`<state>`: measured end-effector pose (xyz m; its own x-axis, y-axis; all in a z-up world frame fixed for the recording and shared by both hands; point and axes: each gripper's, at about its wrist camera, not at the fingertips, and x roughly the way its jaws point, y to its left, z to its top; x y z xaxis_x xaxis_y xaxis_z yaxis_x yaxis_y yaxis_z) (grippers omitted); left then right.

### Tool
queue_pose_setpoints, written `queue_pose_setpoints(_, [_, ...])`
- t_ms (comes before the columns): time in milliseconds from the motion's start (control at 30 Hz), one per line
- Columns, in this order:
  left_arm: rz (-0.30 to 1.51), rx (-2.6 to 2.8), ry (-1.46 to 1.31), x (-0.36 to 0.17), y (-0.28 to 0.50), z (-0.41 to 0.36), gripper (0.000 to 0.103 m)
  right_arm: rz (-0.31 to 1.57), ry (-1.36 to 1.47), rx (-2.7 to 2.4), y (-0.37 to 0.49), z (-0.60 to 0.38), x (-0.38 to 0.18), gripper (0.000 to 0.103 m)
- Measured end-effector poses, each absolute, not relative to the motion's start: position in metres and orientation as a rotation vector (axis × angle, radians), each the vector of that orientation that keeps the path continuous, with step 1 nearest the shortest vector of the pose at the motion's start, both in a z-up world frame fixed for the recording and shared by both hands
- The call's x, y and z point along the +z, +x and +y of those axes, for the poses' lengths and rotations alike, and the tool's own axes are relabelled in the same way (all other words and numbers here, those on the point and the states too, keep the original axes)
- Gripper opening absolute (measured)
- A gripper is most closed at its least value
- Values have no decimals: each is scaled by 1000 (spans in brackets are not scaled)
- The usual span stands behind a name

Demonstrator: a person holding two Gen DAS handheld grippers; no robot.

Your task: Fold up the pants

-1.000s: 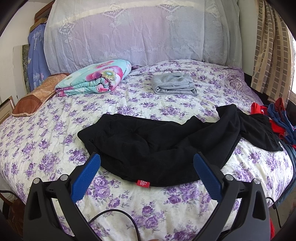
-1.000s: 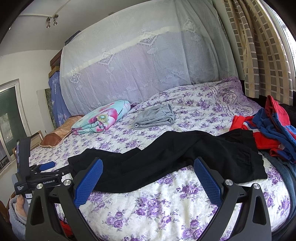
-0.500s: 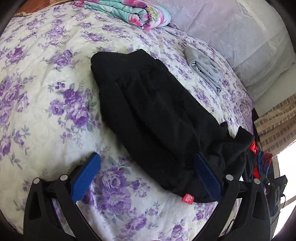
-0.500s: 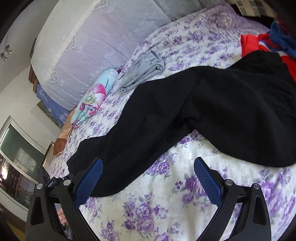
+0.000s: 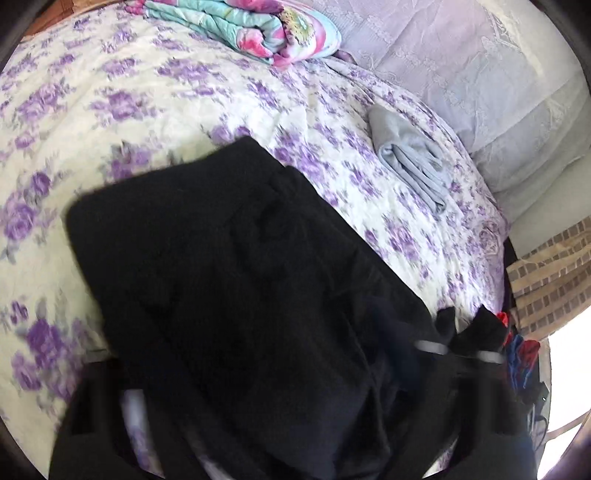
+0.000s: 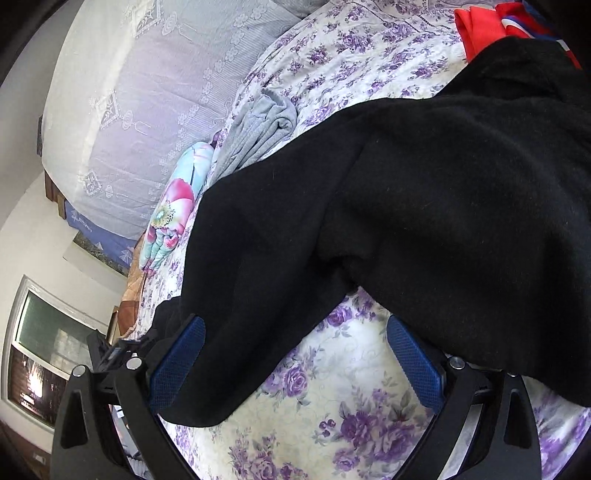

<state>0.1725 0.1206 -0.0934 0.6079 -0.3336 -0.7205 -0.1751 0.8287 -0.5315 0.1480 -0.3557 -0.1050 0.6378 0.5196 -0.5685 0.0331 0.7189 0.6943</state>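
Black pants (image 5: 229,280) lie spread on the purple-flowered bedspread (image 5: 110,122). In the left wrist view they fill the lower middle and cover my left gripper's fingers, so the jaws are hidden in blur. In the right wrist view the pants (image 6: 424,192) run from upper right to lower left. My right gripper (image 6: 293,363) is open, close over the bed, with a pants edge lying between its blue pads (image 6: 177,363) and bedspread (image 6: 332,398) showing beneath.
A folded grey garment (image 5: 410,158) and a rolled floral quilt (image 5: 258,29) lie farther up the bed. Red and blue clothes (image 6: 484,26) are heaped at the bed's right edge. A lace-covered headboard (image 5: 461,55) stands behind.
Both grippers have dropped closer to the pants. The left one now has black fabric over its fingers; the right one has a pants edge between its pads.
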Motion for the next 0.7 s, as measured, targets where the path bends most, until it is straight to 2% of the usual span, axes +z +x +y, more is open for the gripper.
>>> queue_pose_setpoints(33, [916, -98, -613, -91, 173, 125, 29, 839, 743, 311, 145, -357, -105, 99])
queue_pose_setpoints(133, [850, -154, -675, -74, 171, 148, 21, 826, 778, 312, 147, -362, -105, 99])
queue_pose_setpoints(300, [568, 41, -720, -5, 128, 235, 21, 820, 817, 296, 138, -364, -99, 99])
queue_pose_setpoints(367, [527, 181, -699, 6, 108, 270, 21, 822, 809, 303, 133, -360, -98, 99])
queue_pose_setpoints(467, [590, 299, -683, -8, 93, 300, 21, 857, 778, 307, 136, -350, -99, 99])
queue_pose_setpoints(567, [674, 324, -726, -44, 92, 308, 21, 882, 754, 295, 132, -347, -96, 99])
queue_pose_setpoints(700, [652, 325, -775, -66, 83, 316, 23, 909, 794, 263, 119, -355, -93, 99])
